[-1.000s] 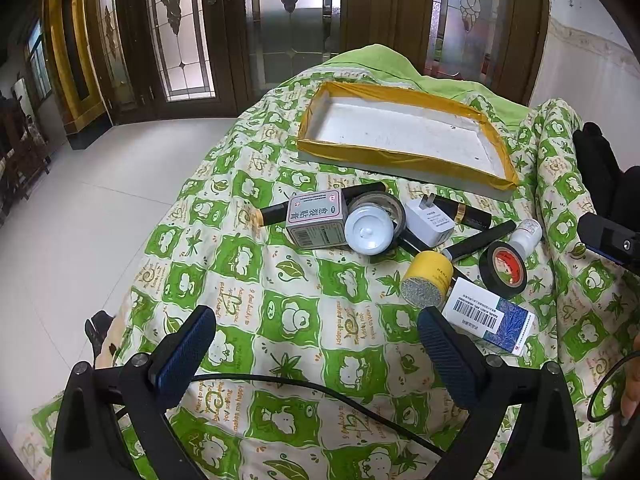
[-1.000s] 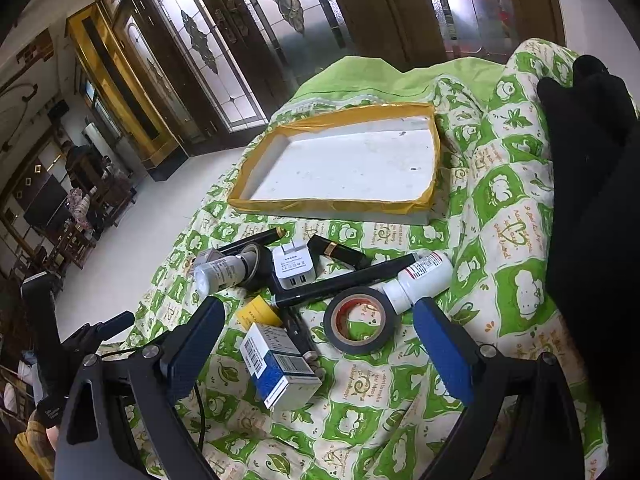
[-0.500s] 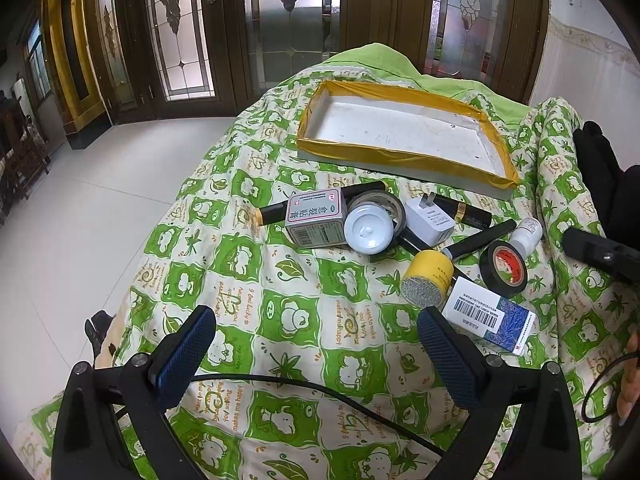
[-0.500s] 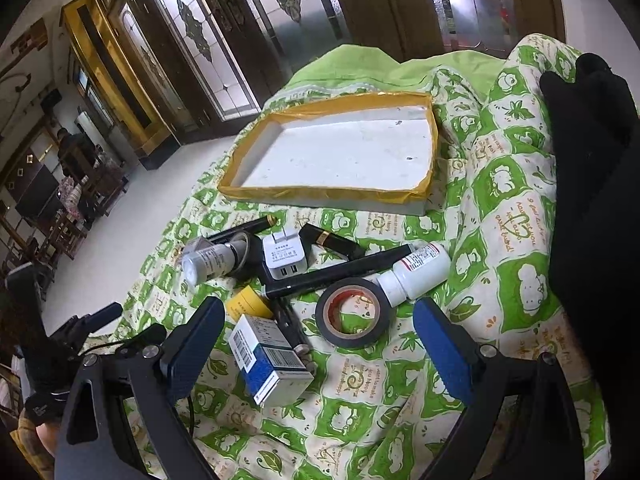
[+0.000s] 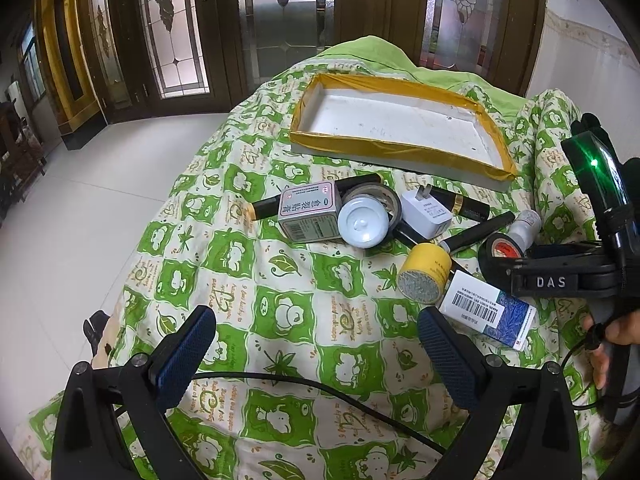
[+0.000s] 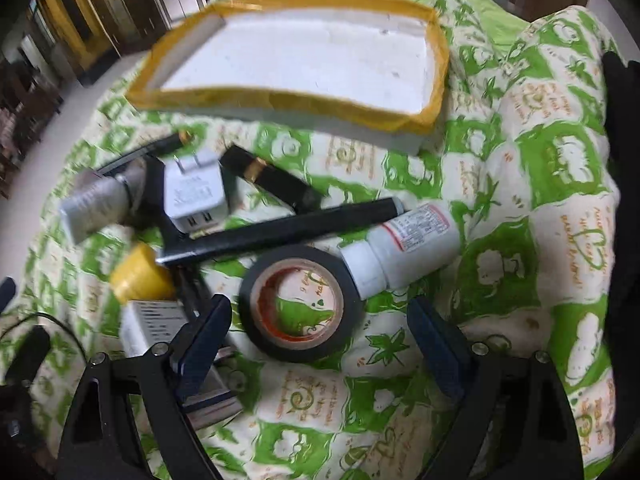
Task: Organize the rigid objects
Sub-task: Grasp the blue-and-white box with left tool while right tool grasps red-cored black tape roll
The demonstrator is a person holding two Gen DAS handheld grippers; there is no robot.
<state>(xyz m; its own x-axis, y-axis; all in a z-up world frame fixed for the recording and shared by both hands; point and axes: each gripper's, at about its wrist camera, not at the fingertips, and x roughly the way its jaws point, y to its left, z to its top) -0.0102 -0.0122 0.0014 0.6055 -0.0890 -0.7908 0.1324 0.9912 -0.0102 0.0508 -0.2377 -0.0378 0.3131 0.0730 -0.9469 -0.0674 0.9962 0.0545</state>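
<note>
A white foam tray with a yellow taped rim (image 5: 400, 150) (image 6: 288, 98) lies at the far side of the green patterned cloth. In front of it lies a pile of small objects: a black tape roll (image 6: 300, 308) (image 5: 496, 254), a white pill bottle (image 6: 404, 248), a white charger plug (image 6: 194, 196) (image 5: 426, 212), a black pen (image 6: 288, 232), a yellow cap (image 5: 426, 276), a blue and white box (image 5: 484, 308) and a grey box (image 5: 310, 212). My right gripper (image 6: 320, 344) is open, low over the tape roll. My left gripper (image 5: 316, 348) is open and empty over bare cloth.
A black cable (image 5: 320, 388) runs across the cloth near my left gripper. Dark clothing (image 6: 624, 200) lies at the right edge. Glass doors (image 5: 280, 20) and a tiled floor (image 5: 80, 208) are beyond the covered surface.
My right gripper has moved forward and down toward the tape roll and now shows at the right of the left wrist view. My left gripper has not moved.
</note>
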